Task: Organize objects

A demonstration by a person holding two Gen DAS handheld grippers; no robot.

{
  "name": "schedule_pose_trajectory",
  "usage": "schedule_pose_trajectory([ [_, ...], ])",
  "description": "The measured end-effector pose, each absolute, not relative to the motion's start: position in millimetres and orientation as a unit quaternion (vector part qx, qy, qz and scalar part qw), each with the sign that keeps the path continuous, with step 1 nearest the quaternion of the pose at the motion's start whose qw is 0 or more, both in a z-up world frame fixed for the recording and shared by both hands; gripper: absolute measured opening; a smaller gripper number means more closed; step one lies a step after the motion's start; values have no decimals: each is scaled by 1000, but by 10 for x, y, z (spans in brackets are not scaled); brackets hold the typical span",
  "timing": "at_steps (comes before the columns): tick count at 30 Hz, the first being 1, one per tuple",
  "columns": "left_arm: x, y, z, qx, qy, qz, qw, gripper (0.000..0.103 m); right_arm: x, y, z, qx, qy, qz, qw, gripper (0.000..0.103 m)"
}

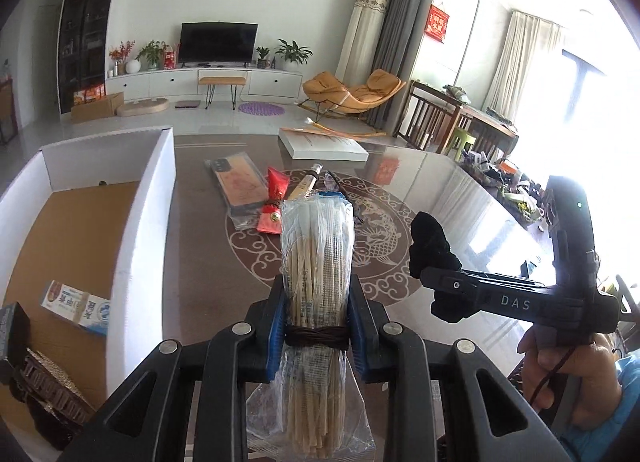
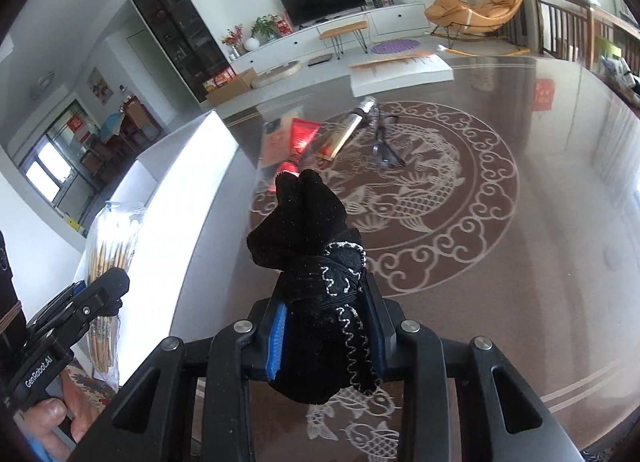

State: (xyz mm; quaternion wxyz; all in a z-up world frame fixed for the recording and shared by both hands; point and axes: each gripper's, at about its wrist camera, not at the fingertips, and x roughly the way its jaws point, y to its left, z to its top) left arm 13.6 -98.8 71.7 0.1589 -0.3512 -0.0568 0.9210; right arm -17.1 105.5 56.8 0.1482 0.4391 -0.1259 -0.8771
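Note:
My left gripper (image 1: 317,330) is shut on a plastic-wrapped bundle of wooden chopsticks (image 1: 316,262), held above the table to the right of the white cardboard box (image 1: 140,222). My right gripper (image 2: 326,322) is shut on a black cloth bundle (image 2: 308,230) with white stitching, held above the table's fish pattern. The black bundle also shows in the left wrist view (image 1: 430,246), to the right of the chopsticks. The chopsticks also show in the right wrist view (image 2: 110,246), at the left beside the box (image 2: 192,190).
In the box lie a toothpaste carton (image 1: 76,308) and a dark patterned item (image 1: 52,390). On the table beyond lie a flat packet (image 1: 236,186), red packets (image 1: 276,198), a tube (image 2: 350,128), glasses (image 2: 384,146) and a white book (image 1: 324,144).

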Motion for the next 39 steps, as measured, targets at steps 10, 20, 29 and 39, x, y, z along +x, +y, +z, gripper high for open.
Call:
schedule_pose_trajectory([
  [10, 198, -2675, 750, -367, -94, 925, -38, 27, -147, -670, 1131, 414, -66, -837, 352, 34],
  [20, 179, -3232, 243, -419, -125, 889, -137, 73, -197, -1699, 746, 443, 0, -812, 380, 57],
  [29, 147, -2482, 572, -374, -107, 920, -52, 74, -295, -234, 403, 352, 18, -915, 197, 98],
  [39, 13, -505, 259, -419, -59, 891, 161, 102, -409, 1346, -301, 389, 51, -919, -38, 98],
])
